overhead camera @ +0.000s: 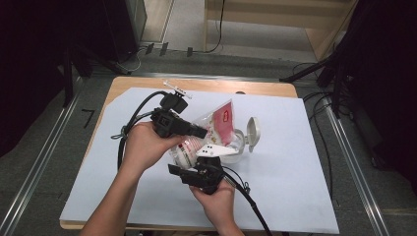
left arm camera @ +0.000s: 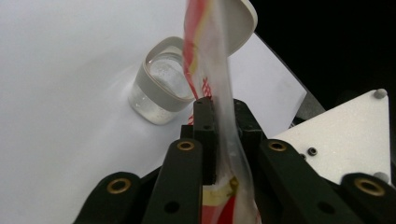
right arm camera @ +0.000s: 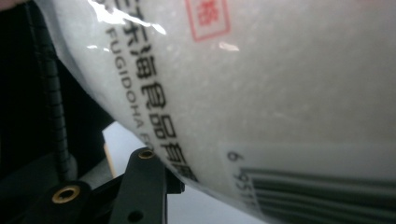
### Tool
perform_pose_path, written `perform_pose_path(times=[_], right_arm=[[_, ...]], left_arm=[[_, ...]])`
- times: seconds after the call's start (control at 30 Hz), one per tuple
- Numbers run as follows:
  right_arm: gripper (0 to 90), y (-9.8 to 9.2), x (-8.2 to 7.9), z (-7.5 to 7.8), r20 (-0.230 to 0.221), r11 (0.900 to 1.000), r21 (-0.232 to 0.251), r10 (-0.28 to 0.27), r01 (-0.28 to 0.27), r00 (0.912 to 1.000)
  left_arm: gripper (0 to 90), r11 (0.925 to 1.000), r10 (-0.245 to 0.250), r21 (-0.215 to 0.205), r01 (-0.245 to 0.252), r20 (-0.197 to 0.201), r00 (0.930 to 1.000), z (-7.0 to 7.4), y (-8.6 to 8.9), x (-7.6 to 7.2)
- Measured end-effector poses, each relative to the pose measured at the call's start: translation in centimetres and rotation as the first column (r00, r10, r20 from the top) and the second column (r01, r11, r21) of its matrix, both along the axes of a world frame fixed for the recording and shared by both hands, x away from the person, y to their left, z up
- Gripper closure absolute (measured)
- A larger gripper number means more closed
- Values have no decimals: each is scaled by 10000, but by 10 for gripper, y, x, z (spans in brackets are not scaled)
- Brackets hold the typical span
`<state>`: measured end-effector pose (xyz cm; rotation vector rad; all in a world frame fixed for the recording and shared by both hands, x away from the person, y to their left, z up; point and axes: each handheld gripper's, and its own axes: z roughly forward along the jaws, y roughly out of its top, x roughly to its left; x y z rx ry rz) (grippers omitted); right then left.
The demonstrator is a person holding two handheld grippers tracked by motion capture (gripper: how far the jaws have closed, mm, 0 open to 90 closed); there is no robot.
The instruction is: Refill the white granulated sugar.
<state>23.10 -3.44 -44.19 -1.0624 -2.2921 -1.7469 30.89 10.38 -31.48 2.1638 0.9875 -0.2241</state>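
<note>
Two grippers share one load here, a soft plastic bag (overhead camera: 209, 132) of white grains that I hold tilted above a clear jar (overhead camera: 239, 143) on the white sheet (overhead camera: 295, 162) of the table. My left gripper (overhead camera: 196, 132) is closed almost fully on the flat upper film of the bag, and in the left gripper view the film (left arm camera: 224, 107) stands pinched between the two black jaws, with the jar (left arm camera: 161, 88) just under the bag's mouth. My right gripper (overhead camera: 189, 172) is about half closed around the full lower part; in the right gripper view the bag (right arm camera: 261, 93) lies across one jaw, but I cannot see the pads, so I judge that it supports or lightly clamps the belly. I expect the bag to be limp and rather heavy at the bottom, because the grains shift and the film is smooth and can slip. Good places to hold are the empty film near the top and the packed belly from below; a hard squeeze there could push the grains out too fast. The jar looks stiff and light, with its white flip lid (overhead camera: 253, 130) open, and may tip if the bag knocks it. On the bag I read "FUGIDOHA", a row of Chinese characters, a red square stamp and a barcode beginning with 6 9.
</note>
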Motion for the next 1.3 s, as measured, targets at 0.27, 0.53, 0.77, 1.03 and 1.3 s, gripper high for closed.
perform_pose_path(times=[0.27, 0.53, 0.77, 1.03, 1.3], right_arm=[[607, 5, 0, -1, 24, 9996, -169, 227, -227, 9997], [627, 5, -2, 4, 358, 9993, -369, 58, -45, 9993], [599, 2, 1, 11, 54, 9997, 191, 178, -179, 9998], [612, 2, 7, 15, 22, 9997, 144, 205, -206, 9998], [628, 9, 9, 17, -108, 9994, 139, 304, -303, 9995]], left_arm=[[847, 9998, -38, -199, 34, -217, 9998, -5, 2, 7], [833, 9999, 5, -162, 3, 505, 9987, 1, -8, 3], [820, 10000, -69, 5, 69, 717, 9974, 8, -17, 6], [826, 9999, 82, -77, -81, 220, 9997, 10, -16, 17], [815, 9995, 102, -313, -91, 370, 9993, 9, -10, 18]])
